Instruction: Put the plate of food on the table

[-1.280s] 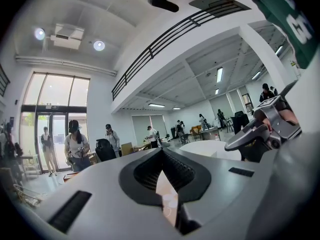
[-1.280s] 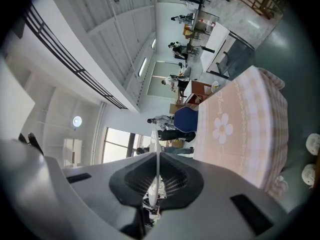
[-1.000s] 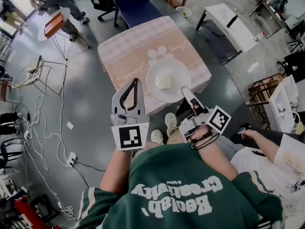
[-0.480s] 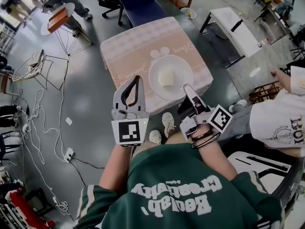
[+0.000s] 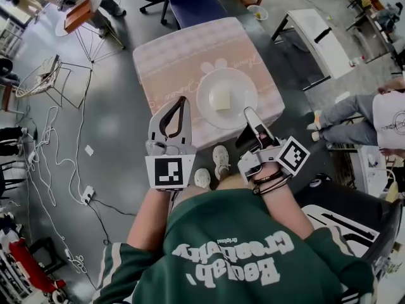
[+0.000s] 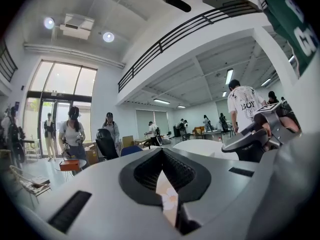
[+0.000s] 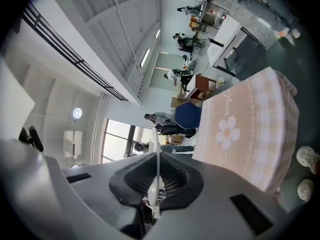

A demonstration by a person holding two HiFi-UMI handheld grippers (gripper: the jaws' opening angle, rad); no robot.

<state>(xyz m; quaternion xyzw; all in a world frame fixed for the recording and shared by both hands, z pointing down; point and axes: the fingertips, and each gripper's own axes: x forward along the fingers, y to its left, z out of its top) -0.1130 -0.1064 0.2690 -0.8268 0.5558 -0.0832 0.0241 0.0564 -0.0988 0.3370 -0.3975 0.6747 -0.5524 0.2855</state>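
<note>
Head view: round white plate (image 5: 235,81) carrying pale square food block (image 5: 220,99) lies over near edge of square table in pink flowered cloth (image 5: 171,56); contact unclear. Right gripper (image 5: 251,116) pinches plate's near rim to carry it. Left gripper (image 5: 183,102) hangs aside, unneeded.
Left gripper view: jaws closed, nothing between.
Right gripper view: jaws clamped on thin plate edge.

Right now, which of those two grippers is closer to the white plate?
Right. The right gripper grips the plate by its near rim, which shows edge-on between its jaws. The left gripper, jaws shut and empty, is off to the plate's left, not touching it.
</note>
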